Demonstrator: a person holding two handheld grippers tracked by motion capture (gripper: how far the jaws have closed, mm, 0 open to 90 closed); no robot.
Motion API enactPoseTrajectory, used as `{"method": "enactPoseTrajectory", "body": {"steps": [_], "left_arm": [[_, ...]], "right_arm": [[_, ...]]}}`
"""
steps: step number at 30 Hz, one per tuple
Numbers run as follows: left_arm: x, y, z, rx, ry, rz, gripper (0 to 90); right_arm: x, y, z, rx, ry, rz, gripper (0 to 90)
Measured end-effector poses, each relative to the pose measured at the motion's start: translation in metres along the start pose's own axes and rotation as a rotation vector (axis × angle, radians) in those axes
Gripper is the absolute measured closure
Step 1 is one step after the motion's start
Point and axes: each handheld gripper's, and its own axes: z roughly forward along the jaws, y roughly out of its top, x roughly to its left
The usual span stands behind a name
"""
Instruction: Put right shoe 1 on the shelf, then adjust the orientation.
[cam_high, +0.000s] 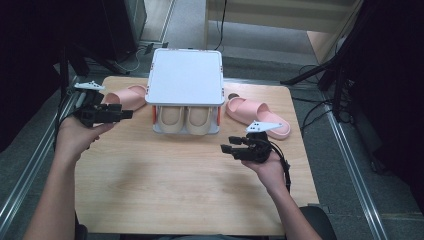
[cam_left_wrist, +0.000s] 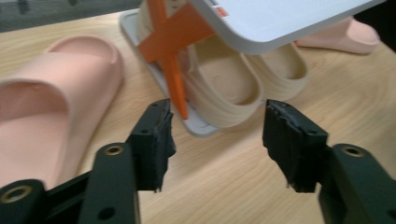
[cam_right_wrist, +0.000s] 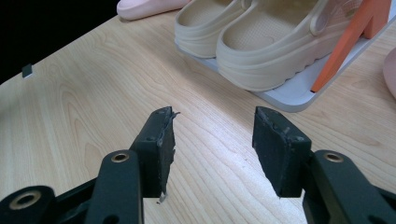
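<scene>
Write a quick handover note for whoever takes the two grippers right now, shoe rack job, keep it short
Left gripper: open, empty, beside the left pink slipper.
Right gripper: open, empty, over bare table in front of the rack.
Things: beige clogs sit as a pair on the rack's lower shelf; the top shelf is bare. The right pink slipper lies on the table right of the rack, the other one left of it.
Done: clogs shelved.
Left, probably: both pink slippers onto the rack; neither is gripped yet.

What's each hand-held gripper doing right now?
Left hand-held gripper: open, holding nothing.
Right hand-held gripper: open, holding nothing.
</scene>
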Motion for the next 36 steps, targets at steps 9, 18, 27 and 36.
{"method": "enactPoseTrajectory", "body": {"steps": [9,18,27,36], "left_arm": [[0.027,-0.019,0.010,-0.039,0.060,-0.006,74.9],[0.056,-0.034,0.027,0.039,0.098,-0.050,89.6],[0.083,-0.040,0.040,0.036,0.102,-0.107,89.7],[0.100,-0.038,0.058,0.068,0.139,-0.120,89.7]], "right_arm": [[0.001,0.000,0.004,0.016,-0.008,-0.017,49.6],[0.003,-0.001,0.008,0.032,-0.013,-0.027,49.9],[0.008,-0.008,0.005,0.029,-0.013,-0.012,50.3],[0.011,-0.017,-0.003,0.013,-0.048,-0.024,49.8]]}}
